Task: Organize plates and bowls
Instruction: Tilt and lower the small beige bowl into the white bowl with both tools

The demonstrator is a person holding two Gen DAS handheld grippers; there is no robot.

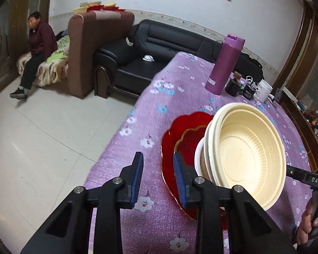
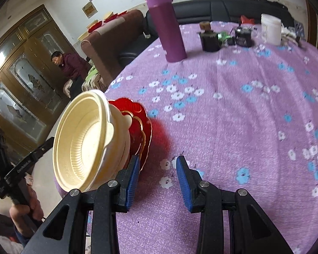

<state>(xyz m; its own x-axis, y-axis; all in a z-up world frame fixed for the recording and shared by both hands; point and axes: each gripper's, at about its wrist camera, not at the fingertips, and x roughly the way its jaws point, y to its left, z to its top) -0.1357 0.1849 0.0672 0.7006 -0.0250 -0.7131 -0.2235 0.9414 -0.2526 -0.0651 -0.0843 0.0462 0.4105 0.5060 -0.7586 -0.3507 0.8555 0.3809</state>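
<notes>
On the table [image 2: 233, 110], under a lilac cloth printed with white and blue flowers: 1 stack of red scalloped plates [image 1: 180, 135] with gold edging, and on top of it 1 nest of cream plastic bowls [image 1: 248, 154], ribbed inside; how many bowls the nest counts cannot be told. The stack sits near the table's edge, on the side toward the tiled floor [image 1: 42, 139]. Left gripper [image 1: 159, 180]: 2 blue-padded jaws standing apart, nothing between them but cloth; the plates' rim lies just beside the jaw nearer the stack, and whether that jaw touches the rim cannot be told. Right gripper [image 2: 158, 180]: jaws likewise apart, only cloth between; the stack lies outside the gap, hard against the outer face of 1 jaw, with the bowls overhanging that finger in the right wrist view. The 2 grippers flank the stack from opposite sides. Far side of the table, well apart from the stack: 1 tall purple flask [image 2: 166, 25], upright; 1 white jar [image 2: 271, 29]; several small dark containers, blurred. Beyond: 1 black sofa [image 1: 142, 57], 1 brown armchair [image 1: 84, 50], and 1 seated person [image 1: 37, 53] in a dark red top.
</notes>
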